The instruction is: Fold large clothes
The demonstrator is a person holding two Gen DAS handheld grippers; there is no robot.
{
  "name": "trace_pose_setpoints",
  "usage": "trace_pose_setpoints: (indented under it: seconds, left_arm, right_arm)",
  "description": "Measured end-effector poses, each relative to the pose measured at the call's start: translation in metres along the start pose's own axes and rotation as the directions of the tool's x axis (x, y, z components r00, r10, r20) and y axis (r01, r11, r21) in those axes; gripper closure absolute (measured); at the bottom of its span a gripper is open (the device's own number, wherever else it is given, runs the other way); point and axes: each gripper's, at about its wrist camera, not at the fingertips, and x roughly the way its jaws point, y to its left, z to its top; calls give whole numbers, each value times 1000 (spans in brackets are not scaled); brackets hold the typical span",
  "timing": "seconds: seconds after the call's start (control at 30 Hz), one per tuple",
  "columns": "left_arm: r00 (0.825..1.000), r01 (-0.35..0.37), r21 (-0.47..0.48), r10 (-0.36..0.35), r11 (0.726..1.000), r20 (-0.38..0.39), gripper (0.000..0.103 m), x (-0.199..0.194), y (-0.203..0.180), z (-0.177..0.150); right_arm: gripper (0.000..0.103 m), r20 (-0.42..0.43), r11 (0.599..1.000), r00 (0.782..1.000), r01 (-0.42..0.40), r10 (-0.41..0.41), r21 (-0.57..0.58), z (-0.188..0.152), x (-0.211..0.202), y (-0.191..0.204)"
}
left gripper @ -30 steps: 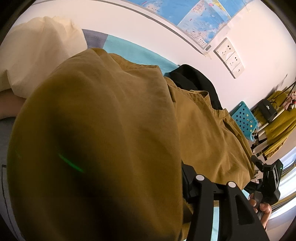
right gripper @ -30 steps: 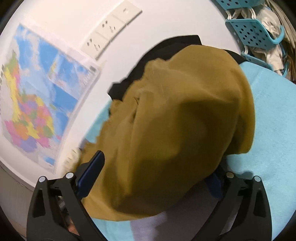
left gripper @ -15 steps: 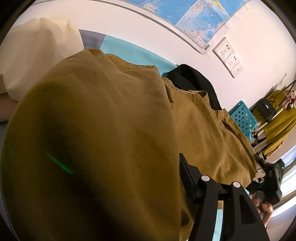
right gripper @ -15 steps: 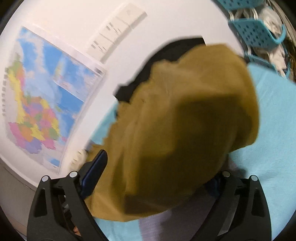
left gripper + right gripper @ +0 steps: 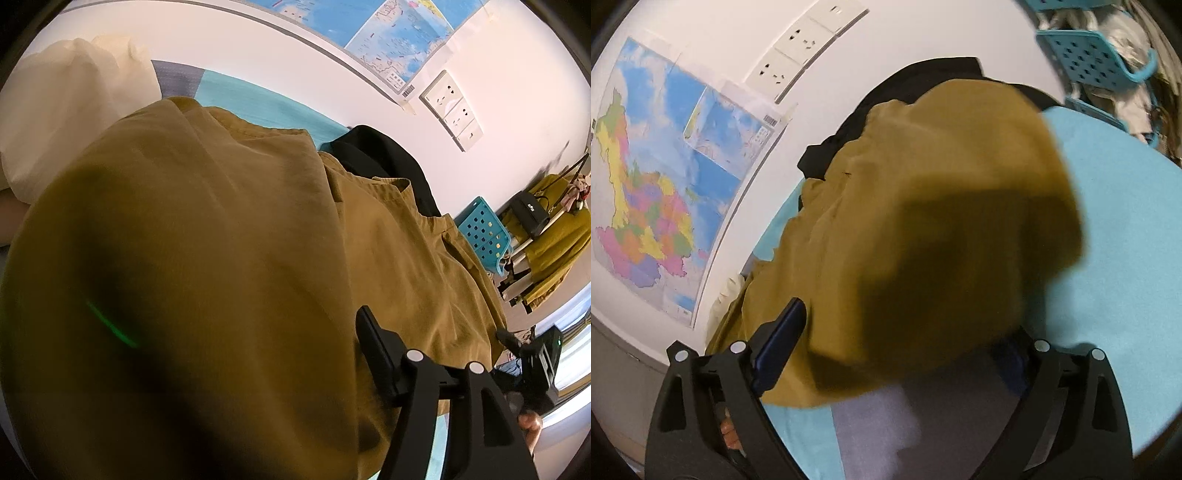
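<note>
A large olive-brown garment [image 5: 229, 240] lies over a turquoise bed sheet [image 5: 258, 103] and fills most of the left wrist view. It also fills the right wrist view [image 5: 923, 229]. My left gripper has only its right finger [image 5: 376, 350] showing; cloth hides the rest. My right gripper [image 5: 897, 350] stands open, its left finger [image 5: 779, 339] and right finger [image 5: 1015, 354] wide apart, with the garment's edge draped between them. The right gripper also shows at the far end of the garment in the left wrist view [image 5: 535, 362].
A black garment [image 5: 384, 162] lies against the white wall beyond the brown one. A cream pillow [image 5: 66, 110] sits at the bed's head. Turquoise baskets [image 5: 1089, 55] stand by the bed. A map [image 5: 657, 177] and sockets [image 5: 798, 51] are on the wall.
The garment has shifted slightly in both views, and the right wrist view has tilted a little. The right gripper's fingers stay wide apart.
</note>
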Motion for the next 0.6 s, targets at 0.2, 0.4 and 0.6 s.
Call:
trace_pose_setpoints:
  seconds: [0.2,0.4,0.6]
  left_arm:
    - [999,-34,13,34,999,-14,33,3,-8,4]
    - [996,-88,16,88,996,-3,22,14,-18,11]
    - [986,-166,41,166,985,7,23,22,-27,13]
  right_arm:
    - [10,39,999,999,1,1,-47,16,37,15]
    - [49,26,996,1000,3,-1,-84,23,38,15]
    - [43,-6,996,1000,-22,22,-82,24,39,10]
